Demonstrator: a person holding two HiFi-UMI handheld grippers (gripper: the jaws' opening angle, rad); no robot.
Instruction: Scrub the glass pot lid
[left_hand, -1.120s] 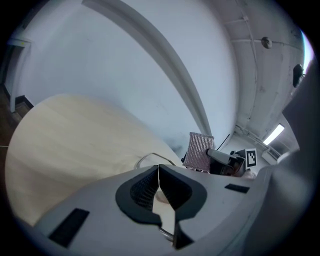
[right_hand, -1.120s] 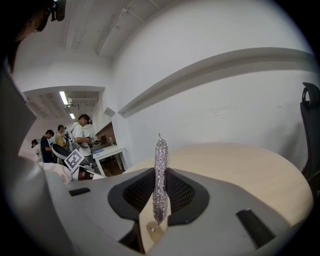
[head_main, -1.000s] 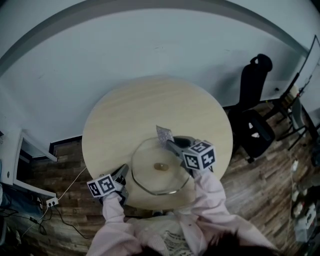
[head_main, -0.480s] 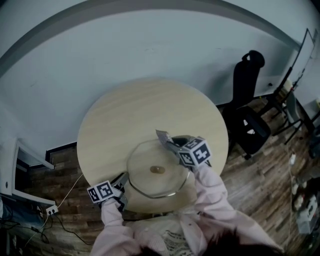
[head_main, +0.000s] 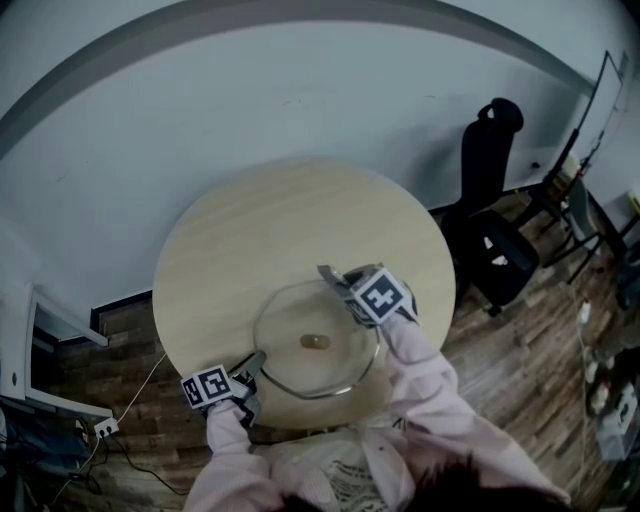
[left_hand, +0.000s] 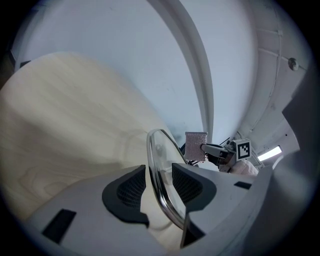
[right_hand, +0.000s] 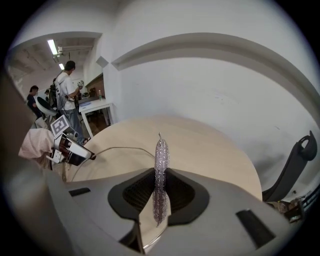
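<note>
head view: the glass lid lies on the round table, near its 6 o'clock edge. the left gripper is at the lid's 8 o'clock and the right gripper at its 1 o'clock.
left gripper view: the jaws are opening with the lid's rim between them, pads off it.
right gripper view: the jaws are clamped on a mesh scrubber.

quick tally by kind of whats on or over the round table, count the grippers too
glass pot lid: 1
mesh scrubbing cloth: 1
grippers: 2 (left gripper, jaws opening with the lid's rim between them; right gripper, shut on the cloth)
total: 4
</note>
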